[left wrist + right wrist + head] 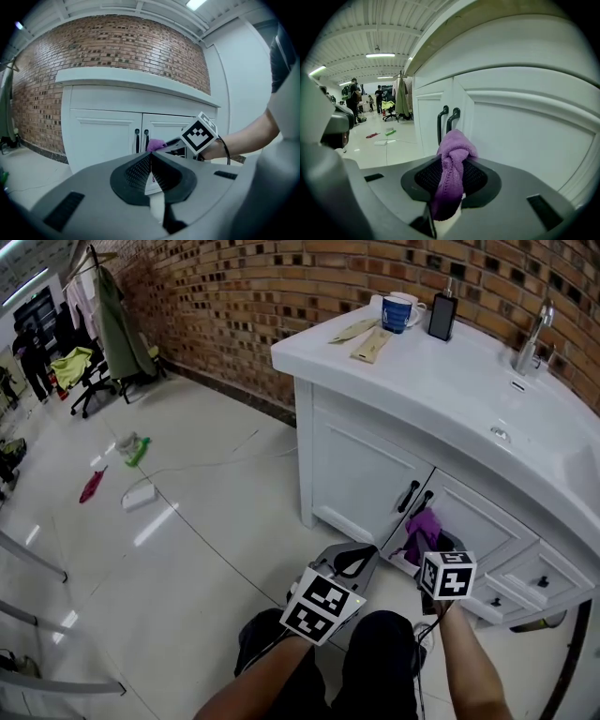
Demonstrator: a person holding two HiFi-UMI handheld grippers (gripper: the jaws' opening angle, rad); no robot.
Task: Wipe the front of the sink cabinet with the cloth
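A white sink cabinet [375, 465] with two doors and black handles [415, 498] stands against the brick wall. My right gripper [433, 545] is shut on a purple cloth [420, 531], which bunches out of the jaws [452, 164] close to the right door [525, 136], just right of the handles [447, 123]. Whether the cloth touches the door I cannot tell. My left gripper [352, 563] is shut with nothing in it, held lower left of the right one, and looks at the cabinet front [108, 136] and the right gripper [185, 140].
On the countertop [441, 371] stand a blue mug [397, 313], a dark bottle [442, 315], two flat packets [364, 337] and a tap [531, 343]. Drawers [539, 582] sit right of the doors. Small litter [131, 451] and a chair [84, 381] lie on the floor at left.
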